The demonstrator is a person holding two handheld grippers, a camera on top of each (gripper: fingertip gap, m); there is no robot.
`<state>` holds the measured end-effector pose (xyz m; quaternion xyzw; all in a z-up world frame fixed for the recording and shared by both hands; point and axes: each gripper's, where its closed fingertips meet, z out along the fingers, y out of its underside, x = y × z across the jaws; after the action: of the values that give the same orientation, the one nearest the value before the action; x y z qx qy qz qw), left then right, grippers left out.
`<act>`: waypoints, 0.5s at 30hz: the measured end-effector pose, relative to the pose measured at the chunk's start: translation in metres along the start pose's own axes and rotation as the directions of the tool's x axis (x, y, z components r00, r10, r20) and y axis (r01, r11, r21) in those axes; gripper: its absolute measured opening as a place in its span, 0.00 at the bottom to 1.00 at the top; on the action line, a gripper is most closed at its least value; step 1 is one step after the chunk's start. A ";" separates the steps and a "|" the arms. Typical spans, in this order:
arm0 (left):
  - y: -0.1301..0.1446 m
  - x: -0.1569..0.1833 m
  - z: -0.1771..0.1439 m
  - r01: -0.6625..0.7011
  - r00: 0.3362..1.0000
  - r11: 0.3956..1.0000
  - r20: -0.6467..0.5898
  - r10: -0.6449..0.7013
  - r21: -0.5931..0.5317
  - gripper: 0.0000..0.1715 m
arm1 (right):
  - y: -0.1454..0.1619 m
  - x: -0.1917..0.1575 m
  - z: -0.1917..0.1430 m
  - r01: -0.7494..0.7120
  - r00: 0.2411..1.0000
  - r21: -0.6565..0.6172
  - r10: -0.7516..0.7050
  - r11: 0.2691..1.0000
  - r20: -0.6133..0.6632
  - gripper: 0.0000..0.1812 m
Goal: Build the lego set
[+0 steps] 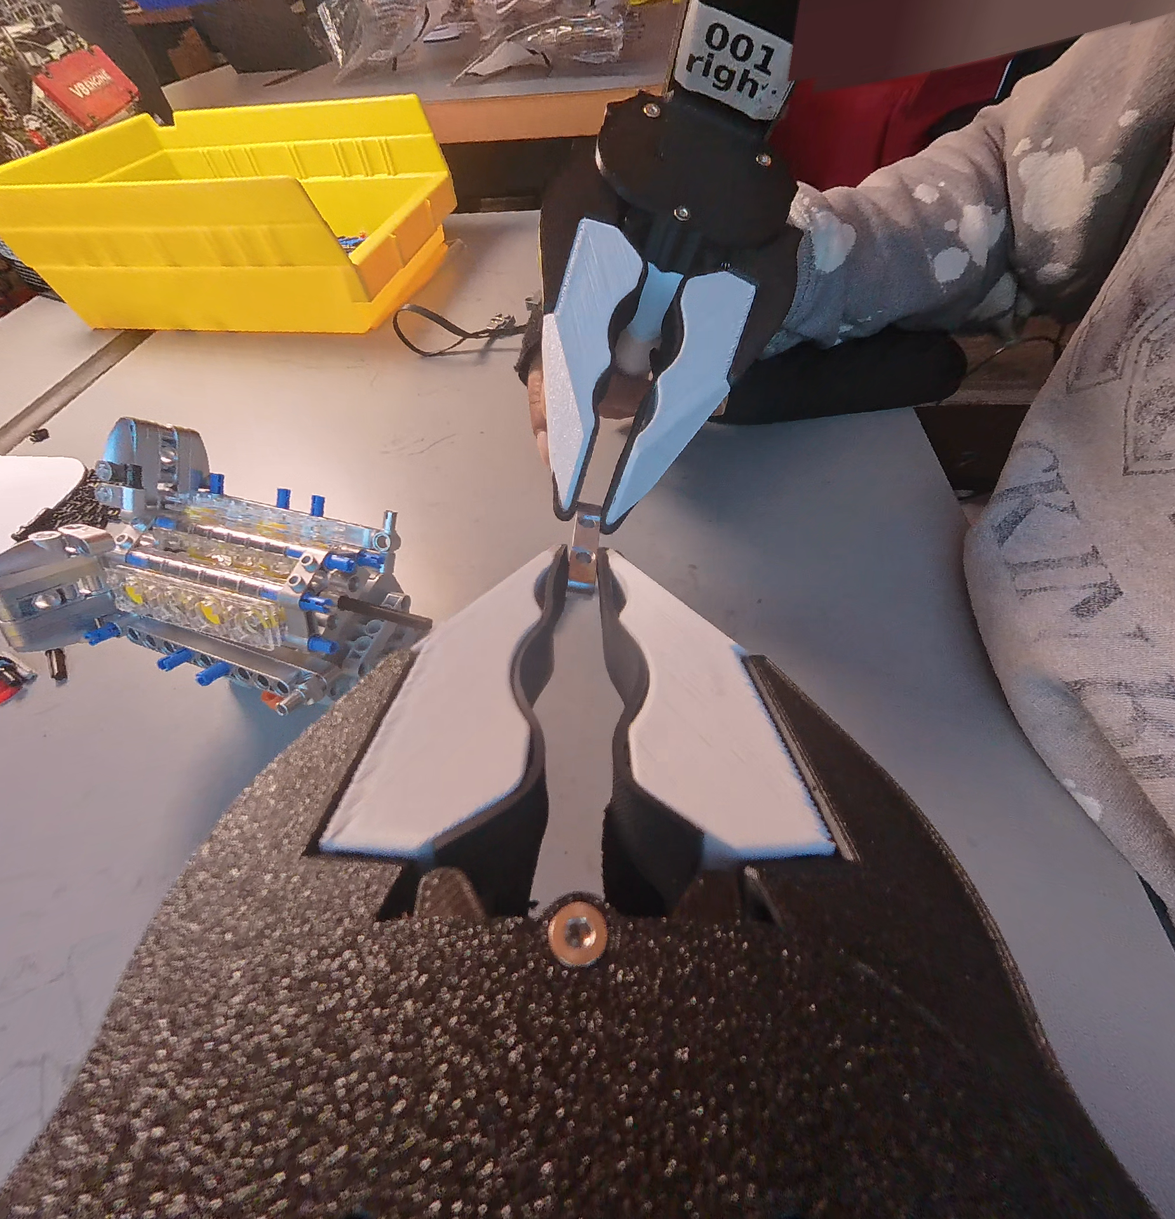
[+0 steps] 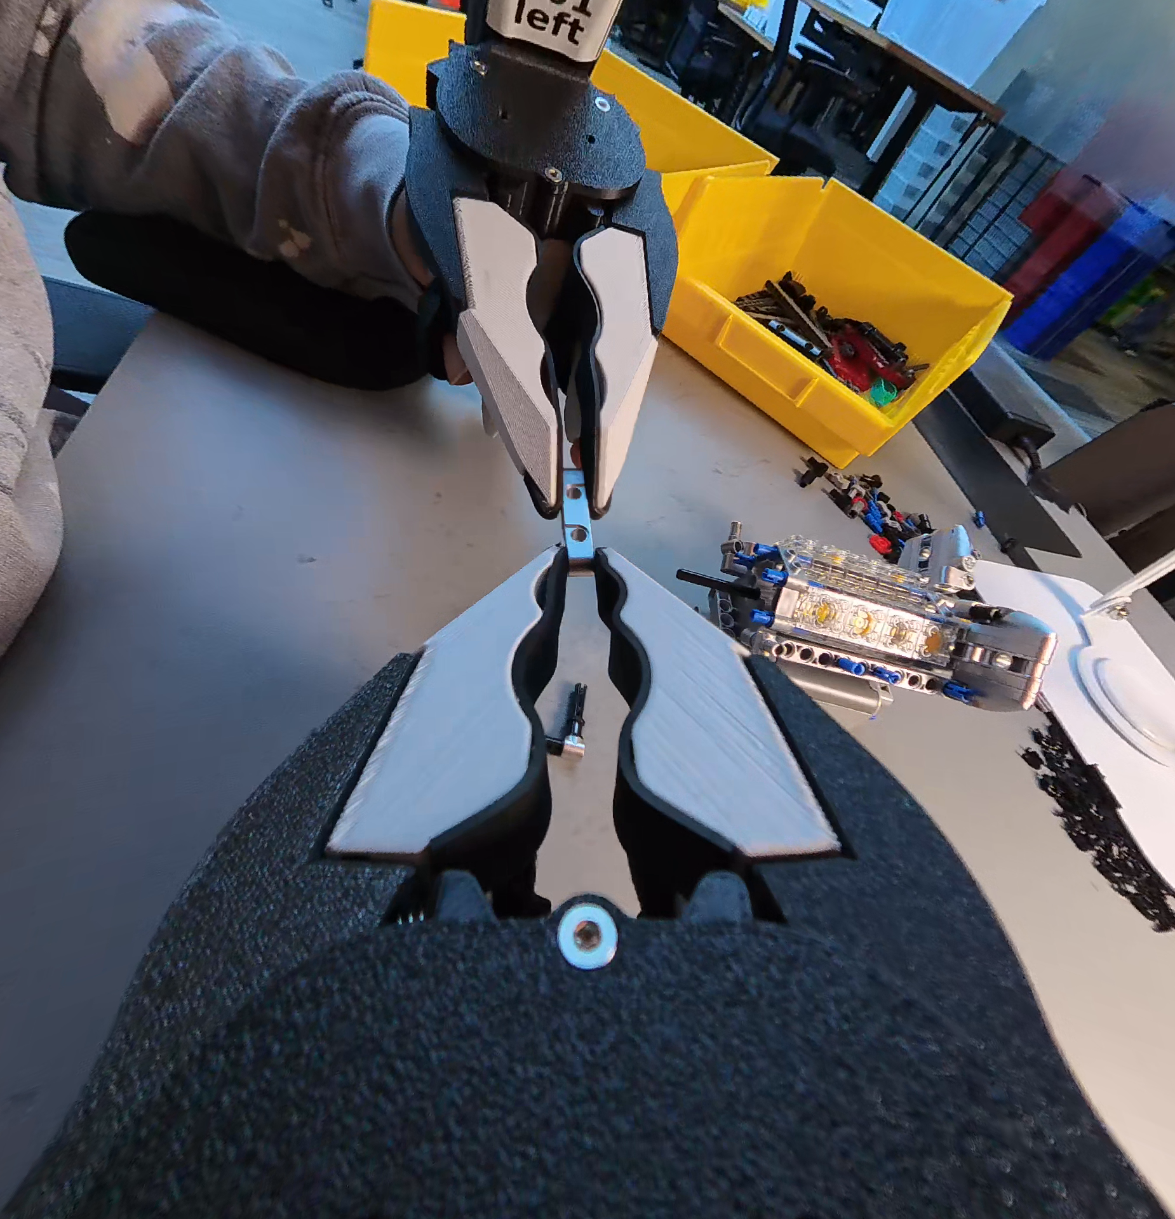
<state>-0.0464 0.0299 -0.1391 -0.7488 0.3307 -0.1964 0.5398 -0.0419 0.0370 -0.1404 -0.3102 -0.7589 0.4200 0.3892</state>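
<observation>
Grey plastic is what both grippers share: a small grey beam (image 1: 583, 553) with round holes hangs in the air between them, above the table (image 1: 308, 409). Nearest in the left wrist view, the left gripper (image 1: 581, 568) has its tips pinched on the beam's near end, and just beyond, the right gripper (image 1: 585, 520) points back at it with its tips clamped on the far end, so the two meet almost tip to tip with only the beam between. The right wrist view shows the same hold from the other side, with a short stretch of the beam bare between the tips. Under the right gripper lies a small black pin (image 2: 573, 722) with a grey end, loose on the table. Off to the left sits a part-built model (image 1: 195, 593) in grey, clear and blue, with loose small parts (image 2: 862, 501) scattered beyond it. Farther left stand yellow bins (image 1: 228, 218), one holding black and red pieces. Nothing lies between the grippers and the model; a sleeve (image 1: 934, 218) fills the far right.
</observation>
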 end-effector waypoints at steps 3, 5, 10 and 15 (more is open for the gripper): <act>0.003 -0.002 0.000 0.009 1.000 1.000 0.014 -0.009 -0.010 0.05 | 0.002 0.001 0.001 0.005 1.000 -0.012 -0.006 1.000 -0.009 0.04; 0.005 -0.004 0.001 0.009 1.000 1.000 0.020 -0.008 -0.018 0.05 | 0.003 0.002 0.001 0.007 1.000 -0.015 -0.007 1.000 -0.011 0.04; 0.009 -0.006 0.001 0.016 1.000 0.999 0.022 -0.015 -0.033 0.05 | 0.007 0.003 0.002 -0.014 1.000 -0.025 0.014 1.000 -0.002 0.04; 0.016 -0.008 0.003 0.022 1.000 0.998 0.019 -0.021 -0.064 0.05 | 0.014 0.004 0.006 -0.029 1.000 -0.055 0.029 0.998 0.011 0.04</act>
<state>-0.0547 0.0343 -0.1544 -0.7712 0.3239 -0.1847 0.5161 -0.0467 0.0443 -0.1532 -0.3293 -0.7678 0.4065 0.3700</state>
